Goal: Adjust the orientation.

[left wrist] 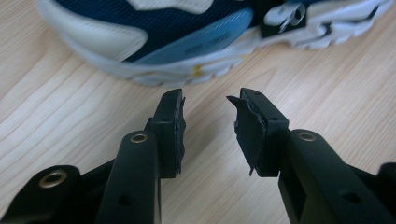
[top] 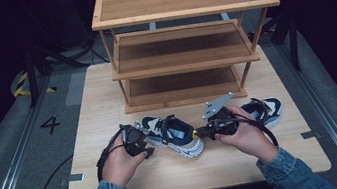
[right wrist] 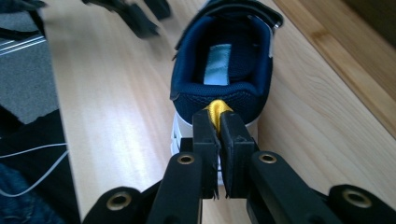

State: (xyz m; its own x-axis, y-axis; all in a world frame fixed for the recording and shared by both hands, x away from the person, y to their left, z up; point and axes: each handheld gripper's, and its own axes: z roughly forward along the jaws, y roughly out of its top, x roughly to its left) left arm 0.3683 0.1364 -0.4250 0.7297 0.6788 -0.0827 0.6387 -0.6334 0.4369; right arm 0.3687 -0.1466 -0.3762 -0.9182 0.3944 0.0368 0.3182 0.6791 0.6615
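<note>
Sneaker (top: 172, 135) on the table (top: 106, 98) before the shelf rack (top: 187, 61), right gripper (right wrist: 218, 121) clamped on its yellow heel loop (right wrist: 217, 108) for lifting, left gripper (left wrist: 208, 112) half-open, empty beside the sole

Far shoe (top: 264, 109) half behind hand (top: 243, 136)

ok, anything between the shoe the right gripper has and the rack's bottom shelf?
Nothing visible. The right gripper pinches the shoe by its heel loop; only bare table lies between it and the bottom shelf, which looks free. The second shoe sits off to the right.
</note>
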